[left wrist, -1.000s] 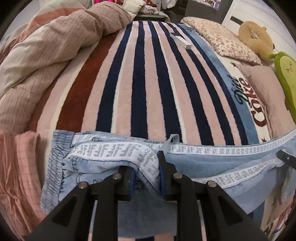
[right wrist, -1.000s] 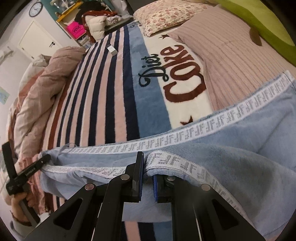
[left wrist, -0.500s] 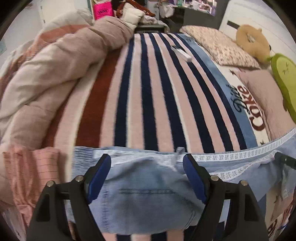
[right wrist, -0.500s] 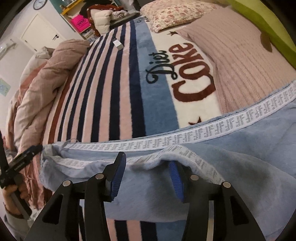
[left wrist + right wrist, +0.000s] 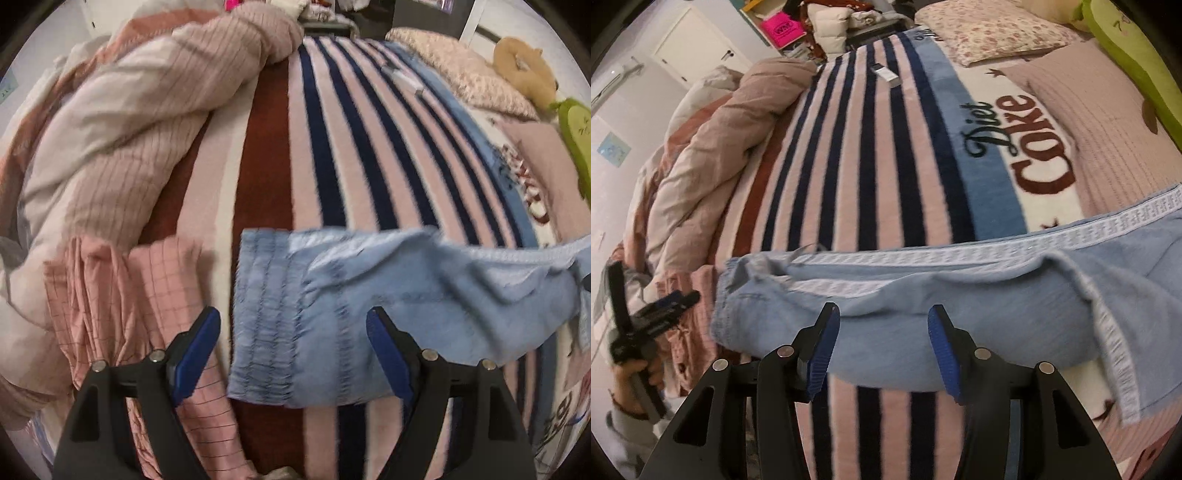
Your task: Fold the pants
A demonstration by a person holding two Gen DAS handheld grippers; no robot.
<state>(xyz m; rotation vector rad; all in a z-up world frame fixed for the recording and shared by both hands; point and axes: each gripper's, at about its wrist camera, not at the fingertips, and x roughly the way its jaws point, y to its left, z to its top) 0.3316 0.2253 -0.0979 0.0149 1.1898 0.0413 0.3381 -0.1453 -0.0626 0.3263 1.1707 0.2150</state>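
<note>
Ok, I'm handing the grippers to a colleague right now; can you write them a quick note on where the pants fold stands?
Left gripper: open, empty, over the waistband end.
Right gripper: open, empty, at the pants' near edge.
Pants: lying crosswise on the striped blanket, doubled lengthwise with the logo side stripes stacked; one leg edge at right flips over loosely.
Done: lengthwise fold.
Left: flatten the loose edge, probably fold across.
</note>
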